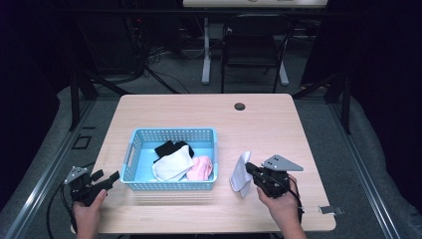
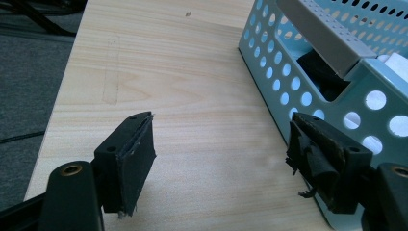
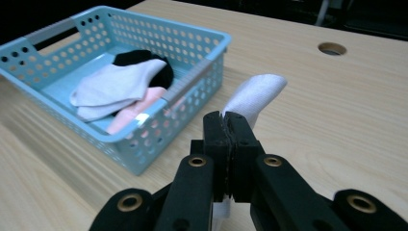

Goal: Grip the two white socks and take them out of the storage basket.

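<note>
A light blue perforated basket [image 1: 134, 144] sits mid-table and holds a white sock [image 1: 173, 164], a pink sock [image 1: 201, 168] and a black sock [image 1: 169, 148]. To its right my right gripper [image 1: 250, 170] is shut on another white sock [image 1: 241, 174], which hangs lifted off the table; in the right gripper view that sock [image 3: 255, 96] sticks up beyond the closed jaws [image 3: 227, 126]. My left gripper [image 1: 110, 179] rests open at the table's left front, beside the basket's left wall [image 2: 312, 96], with nothing between its fingers [image 2: 132, 159].
The wooden table [image 1: 209, 112] has a round cable hole [image 1: 240, 106] at the back. A black chair [image 1: 254, 50] and cables stand on the floor behind. Bare wood lies to the basket's right and front.
</note>
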### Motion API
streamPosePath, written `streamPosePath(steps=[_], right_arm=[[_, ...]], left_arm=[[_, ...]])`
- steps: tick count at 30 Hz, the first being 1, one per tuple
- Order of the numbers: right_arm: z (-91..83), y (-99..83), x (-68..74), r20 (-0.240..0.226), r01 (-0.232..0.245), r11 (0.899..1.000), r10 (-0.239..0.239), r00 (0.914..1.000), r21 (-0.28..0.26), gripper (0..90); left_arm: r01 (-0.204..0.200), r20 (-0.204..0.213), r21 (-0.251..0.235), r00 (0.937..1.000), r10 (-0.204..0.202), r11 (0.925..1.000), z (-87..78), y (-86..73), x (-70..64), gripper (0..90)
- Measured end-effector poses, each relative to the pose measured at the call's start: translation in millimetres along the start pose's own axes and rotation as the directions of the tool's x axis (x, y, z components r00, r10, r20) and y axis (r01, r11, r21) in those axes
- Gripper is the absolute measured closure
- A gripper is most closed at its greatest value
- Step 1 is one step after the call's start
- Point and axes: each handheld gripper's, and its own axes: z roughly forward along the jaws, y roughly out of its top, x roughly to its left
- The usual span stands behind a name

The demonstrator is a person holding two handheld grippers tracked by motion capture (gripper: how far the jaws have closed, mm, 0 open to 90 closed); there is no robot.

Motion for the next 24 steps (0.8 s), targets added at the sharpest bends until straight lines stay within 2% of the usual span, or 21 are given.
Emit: streamPosePath(steps=[5,8,10,17,24], right_arm=[[1.1,-14.1,-18.9,0.047,-0.052,0.998,0.051,0.9976,0.018,88.8],[4.8,-24.0,-29.5,0.095,-0.072,0.997,0.069,0.9931,0.032,88.7],[6.2,-29.7,-37.3,0.108,-0.096,0.994,0.09,0.99,0.052,88.7],[13.9,-44.4,-58.6,0.139,-0.205,0.976,0.194,0.9711,0.069,88.5],[23.2,-53.0,-69.5,0.179,-0.252,0.962,0.231,0.9564,0.105,85.2]], left_arm=[[-0.001,0.001,0.002,1.0,0.001,1.0,0.2,0.1,-0.4,24.8],[-0.001,0.001,0.001,1.0,0.001,1.0,0.2,0.1,-0.3,24.8],[0.0,0.002,0.001,1.0,0.0,1.0,0.4,0.2,-0.2,24.8],[-0.001,0.006,0.003,1.0,0.001,1.0,0.2,0.3,-0.3,24.8],[-0.001,0.006,0.007,1.0,0.001,1.0,0.3,0.4,-0.6,24.8]])
